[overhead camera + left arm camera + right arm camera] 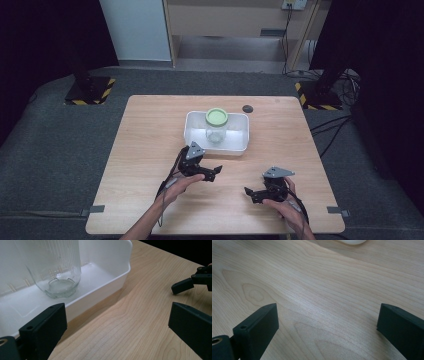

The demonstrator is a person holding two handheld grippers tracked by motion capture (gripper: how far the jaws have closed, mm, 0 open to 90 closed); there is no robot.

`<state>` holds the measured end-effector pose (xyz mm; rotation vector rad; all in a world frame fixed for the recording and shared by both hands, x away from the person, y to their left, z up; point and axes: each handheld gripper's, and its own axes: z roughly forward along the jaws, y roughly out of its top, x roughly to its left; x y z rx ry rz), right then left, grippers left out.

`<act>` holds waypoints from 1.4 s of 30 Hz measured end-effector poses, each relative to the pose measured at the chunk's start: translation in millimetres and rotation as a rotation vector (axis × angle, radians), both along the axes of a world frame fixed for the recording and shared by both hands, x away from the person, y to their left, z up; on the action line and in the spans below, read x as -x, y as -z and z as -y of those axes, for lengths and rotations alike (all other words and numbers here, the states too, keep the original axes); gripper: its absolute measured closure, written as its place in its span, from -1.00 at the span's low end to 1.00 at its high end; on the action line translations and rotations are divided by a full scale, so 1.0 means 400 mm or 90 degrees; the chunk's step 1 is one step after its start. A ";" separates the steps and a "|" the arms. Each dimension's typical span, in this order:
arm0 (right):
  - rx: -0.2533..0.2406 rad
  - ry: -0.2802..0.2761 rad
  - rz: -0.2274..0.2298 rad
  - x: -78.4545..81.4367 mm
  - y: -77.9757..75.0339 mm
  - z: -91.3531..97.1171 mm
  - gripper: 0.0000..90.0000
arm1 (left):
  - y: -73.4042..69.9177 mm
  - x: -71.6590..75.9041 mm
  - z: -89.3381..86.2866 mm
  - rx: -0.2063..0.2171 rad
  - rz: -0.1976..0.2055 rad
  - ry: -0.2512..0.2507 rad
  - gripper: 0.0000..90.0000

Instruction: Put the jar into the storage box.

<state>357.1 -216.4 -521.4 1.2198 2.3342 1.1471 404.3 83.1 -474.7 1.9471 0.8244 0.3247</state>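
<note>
Two grippers hovered at the near edge of one wooden table (150, 125). To the left, the left gripper (212, 172) had its jaws spread wide and empty, just short of the tub's near wall. To the right, the right gripper (250, 192) was equally wide open over bare wood, holding nothing. One white tub (240, 135) sat mid-table beyond them, and one clear ribbed jar (216, 131) with a green lid (216, 117) stood upright inside it. One small dark disc (247, 108) lay beyond the tub near the far edge.
</note>
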 end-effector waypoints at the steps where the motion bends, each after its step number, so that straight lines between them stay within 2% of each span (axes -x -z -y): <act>1: 0.000 0.000 0.000 0.000 0.000 0.000 -0.91 | 0.003 0.002 0.000 -0.002 -0.001 0.001 -0.98; 14: 0.002 -0.003 0.003 0.000 0.000 -0.001 -0.91 | 0.042 0.020 -0.028 -0.029 -0.011 -0.007 -0.98; 28: 0.002 -0.003 0.002 0.000 0.000 -0.001 -0.91 | 0.079 0.042 -0.041 -0.066 -0.020 0.005 -0.98; 42: 0.003 -0.004 0.003 0.001 0.000 -0.001 -0.91 | 0.106 0.051 -0.070 -0.080 -0.038 0.004 -0.98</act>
